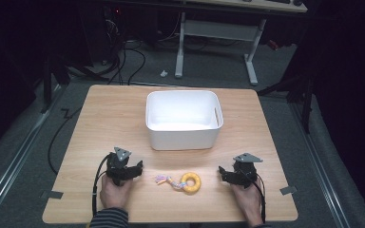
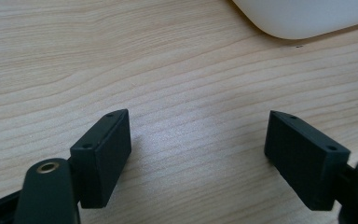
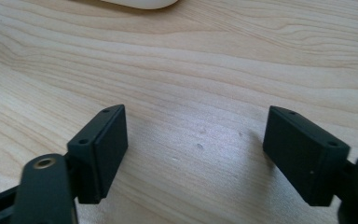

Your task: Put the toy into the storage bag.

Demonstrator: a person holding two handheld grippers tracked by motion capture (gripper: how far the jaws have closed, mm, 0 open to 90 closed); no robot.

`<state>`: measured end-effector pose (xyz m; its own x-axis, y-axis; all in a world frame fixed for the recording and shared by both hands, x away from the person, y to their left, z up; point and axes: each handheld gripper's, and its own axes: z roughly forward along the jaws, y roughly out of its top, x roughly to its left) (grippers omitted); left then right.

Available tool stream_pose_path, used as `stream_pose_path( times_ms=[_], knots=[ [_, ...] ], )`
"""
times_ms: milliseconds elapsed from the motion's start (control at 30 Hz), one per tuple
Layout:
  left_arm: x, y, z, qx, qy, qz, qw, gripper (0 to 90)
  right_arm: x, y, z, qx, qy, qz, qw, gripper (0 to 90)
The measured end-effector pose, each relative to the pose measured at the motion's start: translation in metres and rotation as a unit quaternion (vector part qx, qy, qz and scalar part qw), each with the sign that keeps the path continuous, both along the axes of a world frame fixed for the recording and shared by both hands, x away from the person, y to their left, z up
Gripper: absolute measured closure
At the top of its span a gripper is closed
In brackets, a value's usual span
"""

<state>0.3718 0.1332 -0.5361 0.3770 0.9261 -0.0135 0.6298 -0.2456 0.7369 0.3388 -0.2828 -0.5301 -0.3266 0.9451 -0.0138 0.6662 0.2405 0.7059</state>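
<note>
While both tools rest spread and empty on the counter (image 1: 123, 114), a yellow ring toy (image 1: 190, 182) with a rope tail lies between them, just before the white bin (image 1: 183, 118). Whichever tool, left (image 1: 134, 167) or right (image 1: 225, 174), reaches in should probably straddle the ring's band and close squarely.

A light wooden table (image 1: 109, 114) with rounded corners stands on a grey carpeted floor (image 1: 24, 137). Metal rails (image 1: 9, 156) run along the floor at either side. Beyond the table, a white-legged desk (image 1: 216, 33) stands in near darkness, with black cables (image 1: 123, 61) trailing over the floor. Light falls mainly on the tabletop; the surrounding room is dim.
</note>
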Motion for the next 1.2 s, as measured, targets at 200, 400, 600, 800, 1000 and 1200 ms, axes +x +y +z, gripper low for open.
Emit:
stream_pose_path(
  times_ms=[200, 400, 600, 800, 1000, 1200],
  knots=[
    [0.0, 0.0, 0.0, 0.0, 0.0, 0.0, 1.0, 23.1, -0.001, -0.004, 0.001, -0.001, -0.004, -0.001, 1.0, 34.8],
    [0.0, 0.0, 0.0, -0.001, 0.0, 0.0, 1.0, 23.1, -0.008, -0.012, 0.005, 0.014, -0.021, 0.0, 0.9997, 41.4],
    [0.0, 0.0, 0.0, -0.001, 0.0, 0.0, 1.0, 23.2, -0.011, -0.014, 0.01, 0.022, -0.02, 0.013, 0.9995, 43.0],
    [0.0, 0.0, 0.0, 0.0, 0.0, 0.0, 1.0, 23.2, -0.015, -0.015, 0.017, 0.039, -0.024, 0.035, 0.9983, 49.3],
    [0.0, 0.0, 0.0, -0.001, 0.0, 0.0, 1.0, 23.2, -0.017, -0.01, 0.025, 0.037, -0.03, 0.056, 0.9973, 50.7],
    [0.0, 0.0, 0.0, -0.001, 0.0, 0.0, 1.0, 23.2, -0.019, -0.003, 0.031, 0.045, -0.03, 0.083, 0.9951, 56.7]
  ],
)
